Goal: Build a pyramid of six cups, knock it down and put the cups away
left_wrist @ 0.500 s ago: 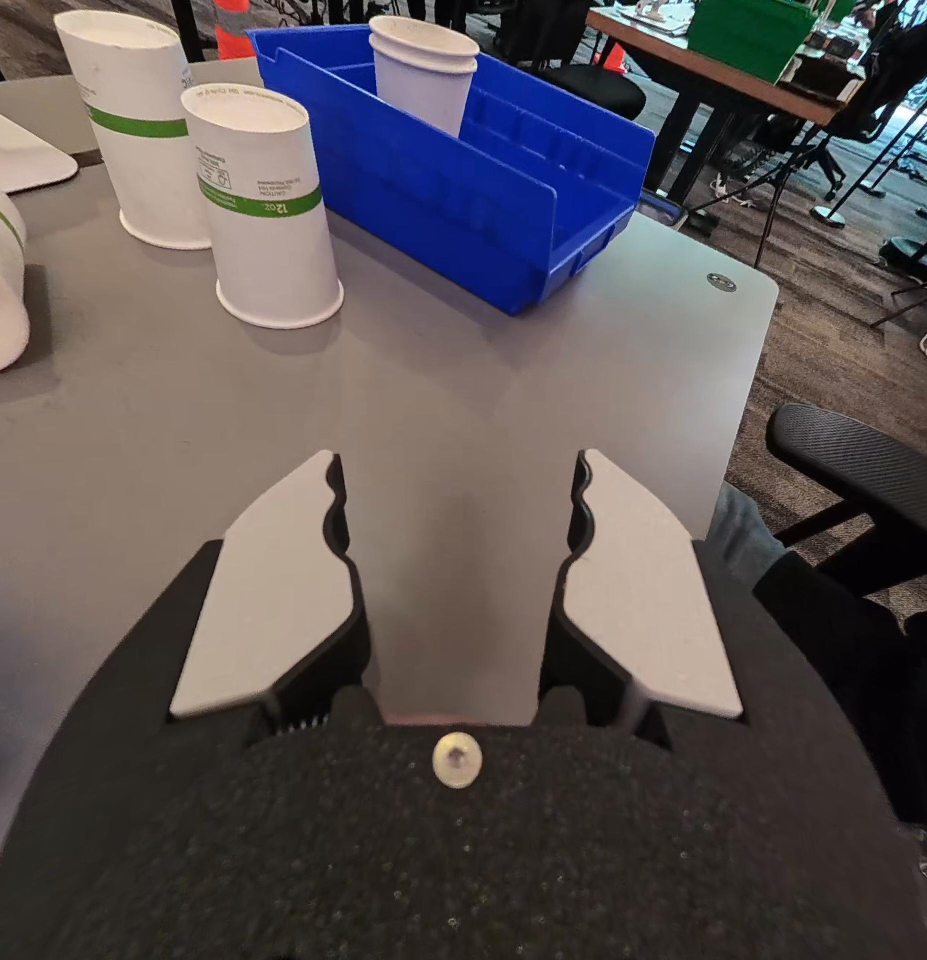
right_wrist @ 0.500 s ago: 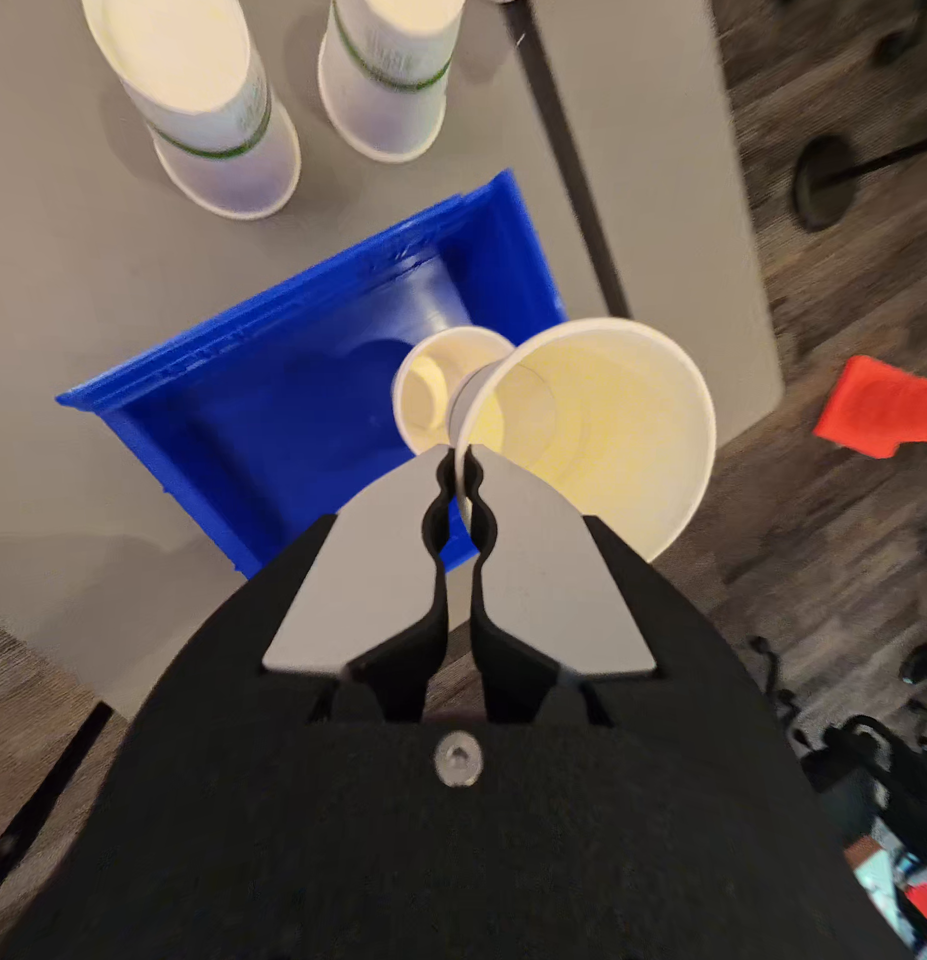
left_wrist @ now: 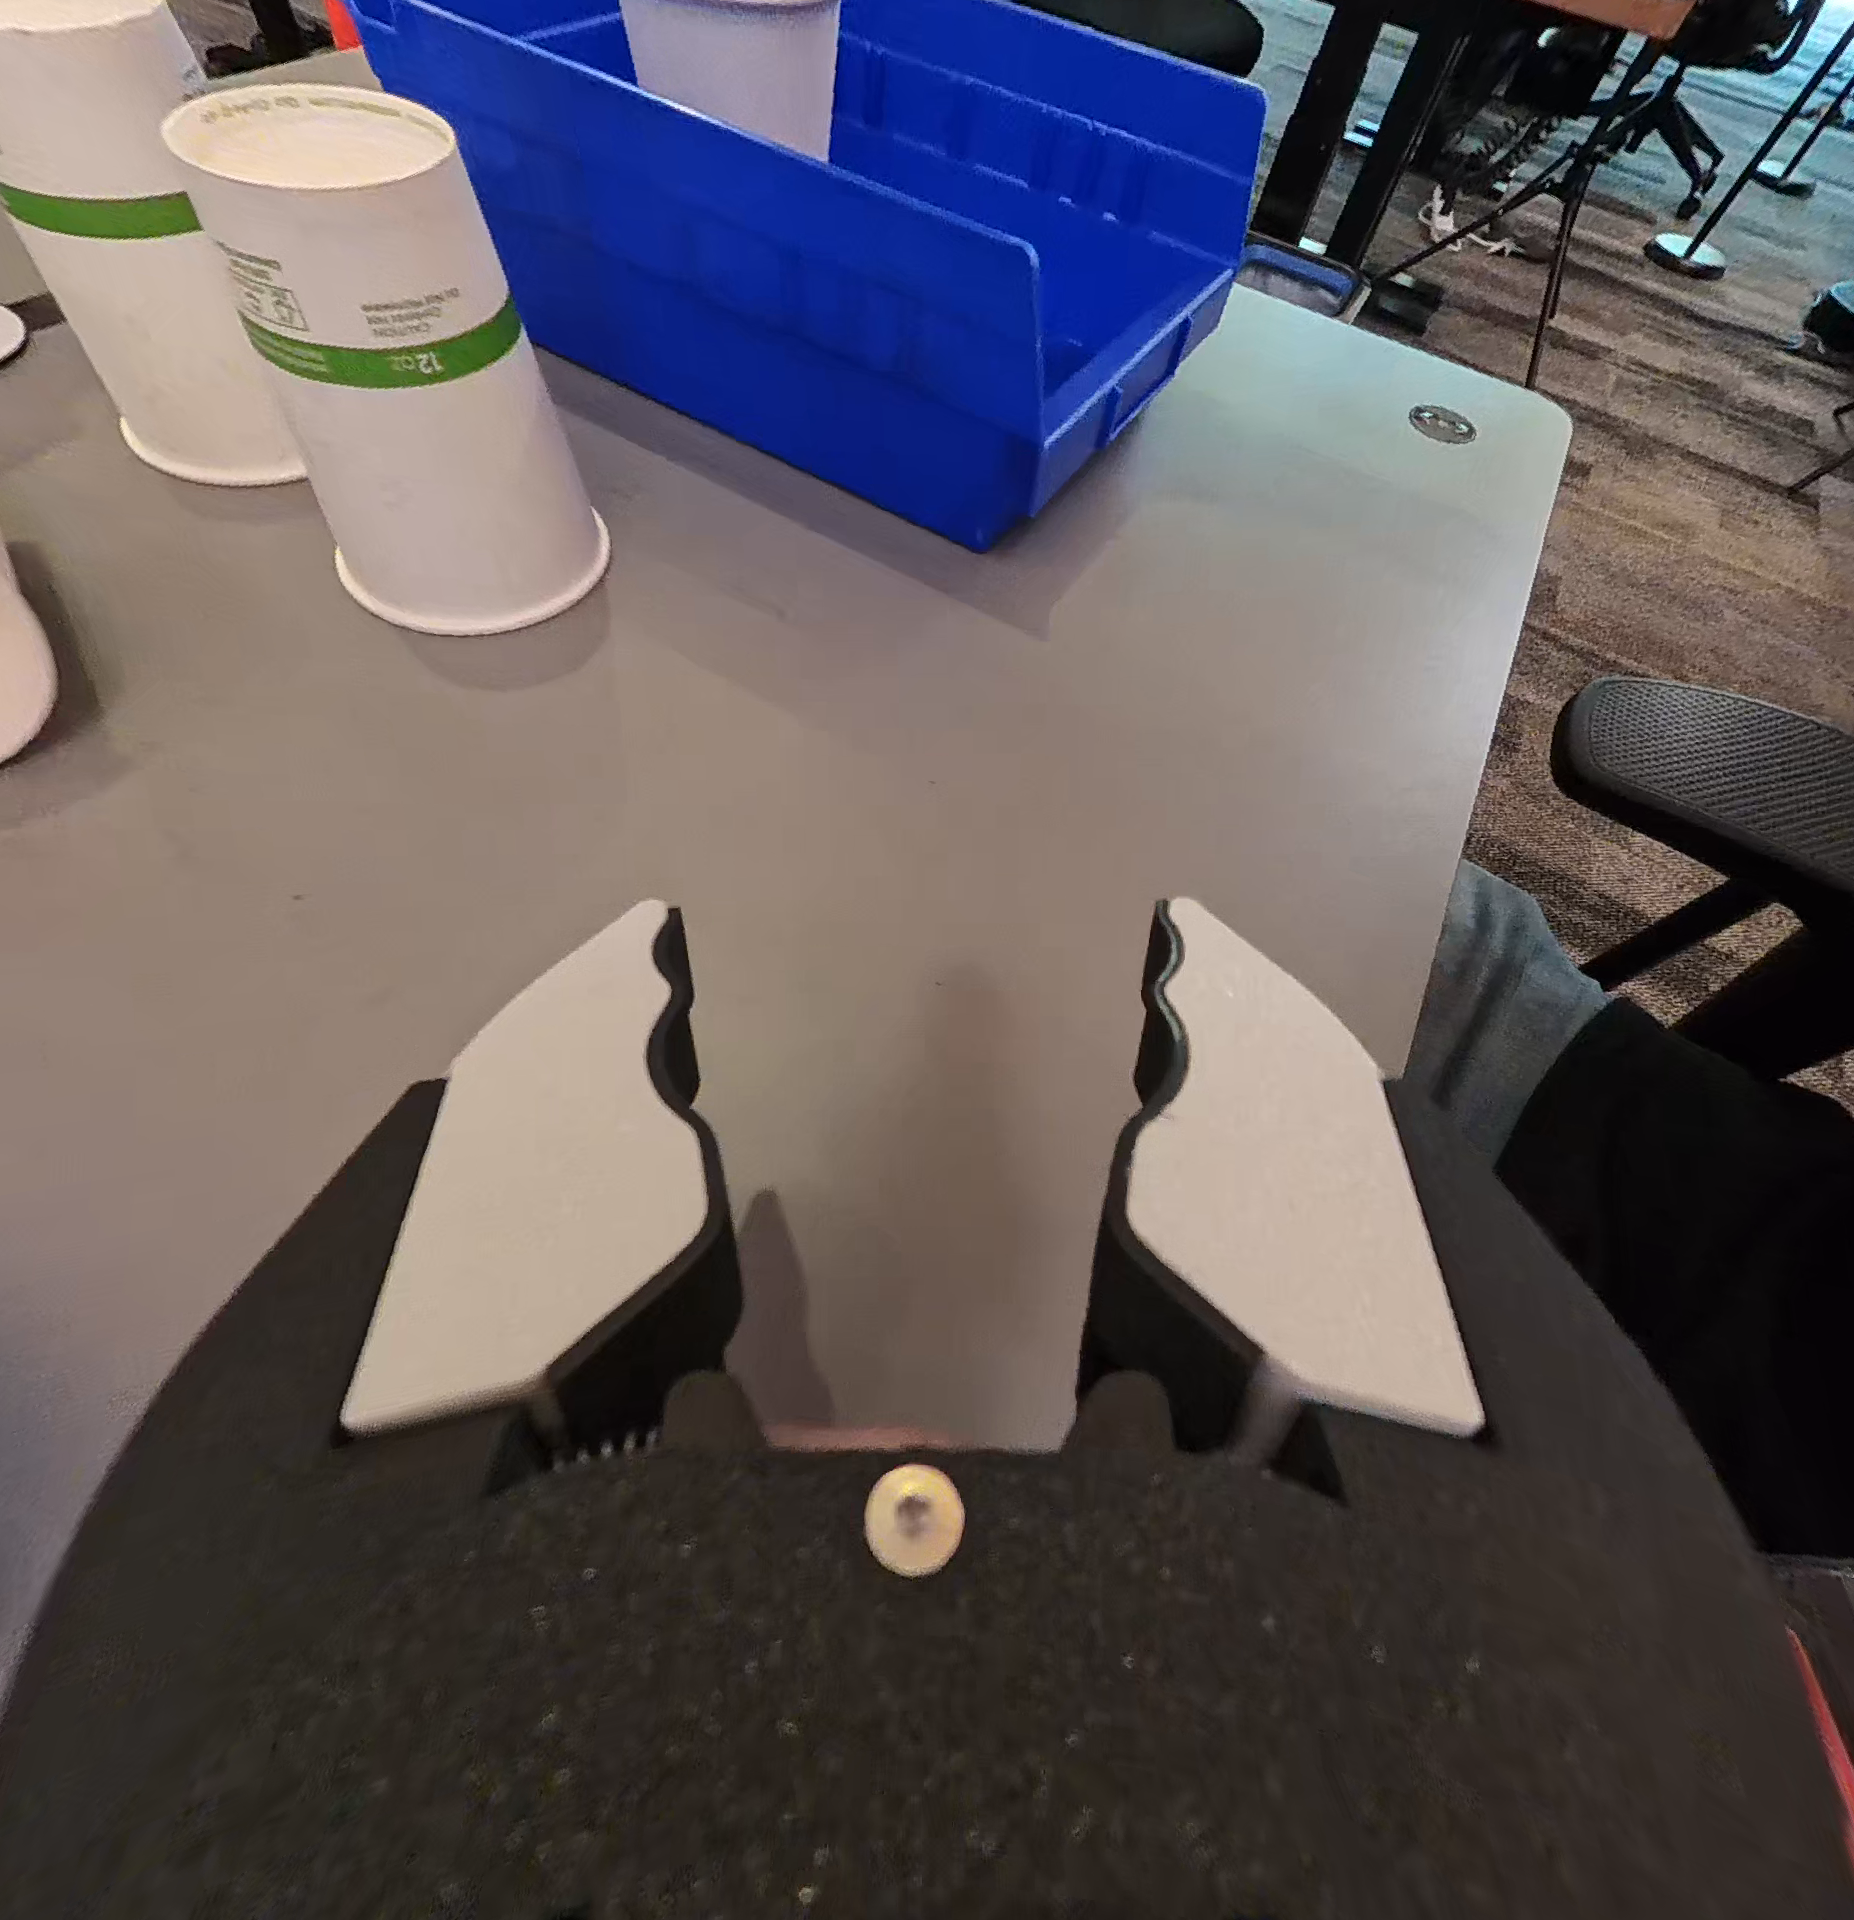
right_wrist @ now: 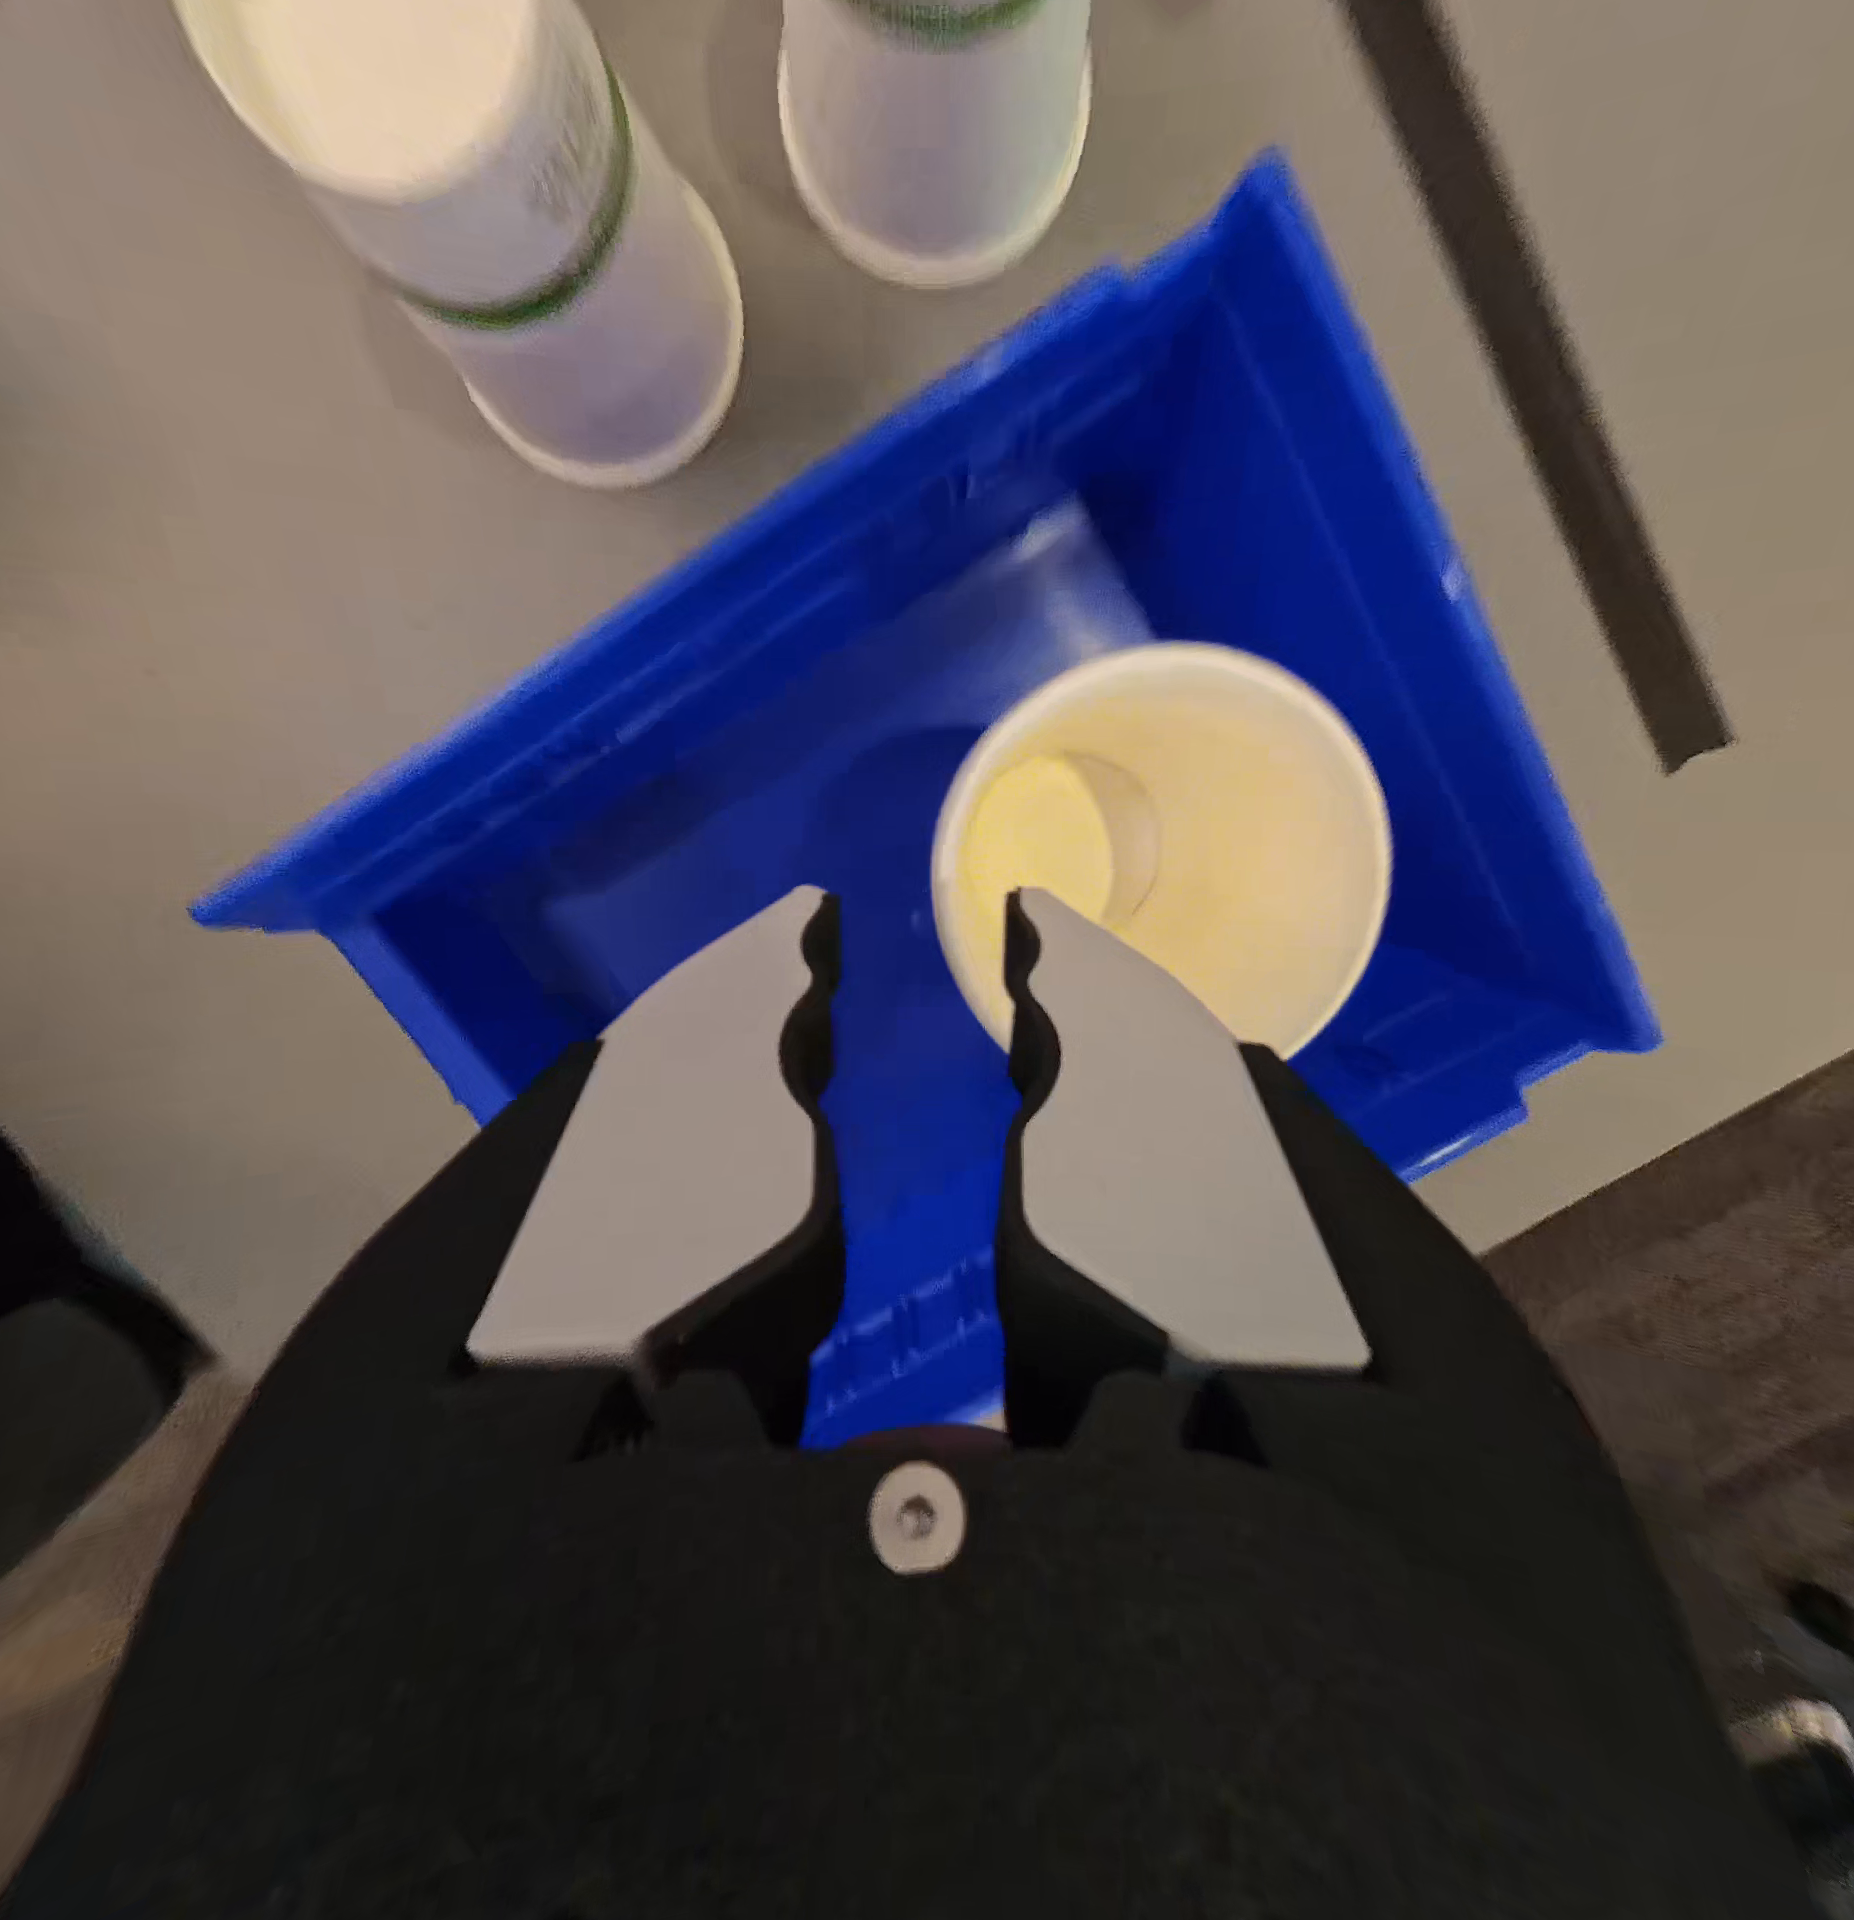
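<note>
Left wrist view sits low over the table (left_wrist: 902,727), facing the bin (left_wrist: 798,312); right looks straight down into that bin (right_wrist: 694,675).

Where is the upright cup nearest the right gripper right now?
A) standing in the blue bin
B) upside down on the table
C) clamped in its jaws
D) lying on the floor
A: the right gripper has its jaws apart with nothing between them, and the upright cup stands mouth-up inside the blue bin.

Blue bin (right_wrist: 1266,436); white cups (left_wrist: 403,353), green band; grey table (left_wrist: 902,727); black chair (left_wrist: 1733,769).
</note>
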The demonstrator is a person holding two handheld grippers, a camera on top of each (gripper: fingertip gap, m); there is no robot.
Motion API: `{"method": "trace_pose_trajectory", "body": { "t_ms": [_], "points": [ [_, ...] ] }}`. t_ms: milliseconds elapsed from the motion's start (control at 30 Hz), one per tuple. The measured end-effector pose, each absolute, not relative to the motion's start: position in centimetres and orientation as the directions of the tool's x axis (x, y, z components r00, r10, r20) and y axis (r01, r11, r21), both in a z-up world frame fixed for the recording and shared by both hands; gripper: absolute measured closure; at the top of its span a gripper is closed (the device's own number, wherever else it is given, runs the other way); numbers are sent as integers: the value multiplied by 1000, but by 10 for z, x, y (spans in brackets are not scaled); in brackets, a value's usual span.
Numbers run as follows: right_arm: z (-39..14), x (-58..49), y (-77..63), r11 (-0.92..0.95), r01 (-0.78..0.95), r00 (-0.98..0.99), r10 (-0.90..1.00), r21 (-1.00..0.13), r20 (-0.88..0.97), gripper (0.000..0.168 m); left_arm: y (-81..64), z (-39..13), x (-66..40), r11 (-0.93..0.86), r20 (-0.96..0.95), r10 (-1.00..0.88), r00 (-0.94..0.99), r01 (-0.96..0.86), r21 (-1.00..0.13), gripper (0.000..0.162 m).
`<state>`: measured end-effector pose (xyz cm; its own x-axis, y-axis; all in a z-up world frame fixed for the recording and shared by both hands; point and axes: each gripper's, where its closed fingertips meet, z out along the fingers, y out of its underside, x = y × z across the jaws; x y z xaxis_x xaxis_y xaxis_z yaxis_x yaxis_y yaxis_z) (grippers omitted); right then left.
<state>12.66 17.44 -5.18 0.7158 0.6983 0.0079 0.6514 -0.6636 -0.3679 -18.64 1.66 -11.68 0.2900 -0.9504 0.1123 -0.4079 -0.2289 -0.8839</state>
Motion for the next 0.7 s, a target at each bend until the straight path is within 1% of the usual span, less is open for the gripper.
{"method": "trace_pose_trajectory", "body": {
  "t_ms": [100,167,200,233,267,333,400,433,467,533,600,700],
  "points": [
    [-12,89,169,-540,545,735,676,-641,54,129,16,-120,-186,-238,127,-951,282,-409,-881,80],
    [17,44,150,-388,388,740,672,-836,32,126,16,-122,-186,-243,133,-951,279,-412,-878,80],
    [24,19,133,-320,302,730,683,-898,2,124,17,-122,-185,-247,137,-950,280,-409,-879,80],
    [26,-7,116,-264,211,715,698,-941,-35,126,17,-122,-185,-254,145,-948,281,-400,-880,80],
    [22,-32,100,-229,131,694,716,-965,-76,125,17,-123,-184,-264,158,-947,281,-396,-880,80],
    [-4,-74,75,-216,61,679,725,-975,-118,125,17,-124,-183,-276,168,-943,286,-395,-876,80],
    [-35,-99,65,-202,70,729,679,-977,-88,125,19,-123,-183,-267,152,-942,300,-391,-881,81],
    [-49,-108,65,-202,86,759,648,-976,-67,122,19,-122,-184,-263,145,-941,304,-393,-881,82],
    [-65,-115,65,-215,147,779,627,-966,-20,119,19,-121,-185,-259,139,-941,307,-395,-882,82],
    [-91,-113,75,-225,291,840,526,-930,135,112,19,-119,-186,-247,120,-941,317,-397,-884,83],
    [-104,-116,85,-251,357,861,463,-900,212,112,22,-120,-190,-239,92,-933,348,-407,-881,84],
    [-107,-124,113,-302,450,849,436,-840,298,116,22,-119,-195,-232,74,-926,370,-404,-885,85]
  ]
}}
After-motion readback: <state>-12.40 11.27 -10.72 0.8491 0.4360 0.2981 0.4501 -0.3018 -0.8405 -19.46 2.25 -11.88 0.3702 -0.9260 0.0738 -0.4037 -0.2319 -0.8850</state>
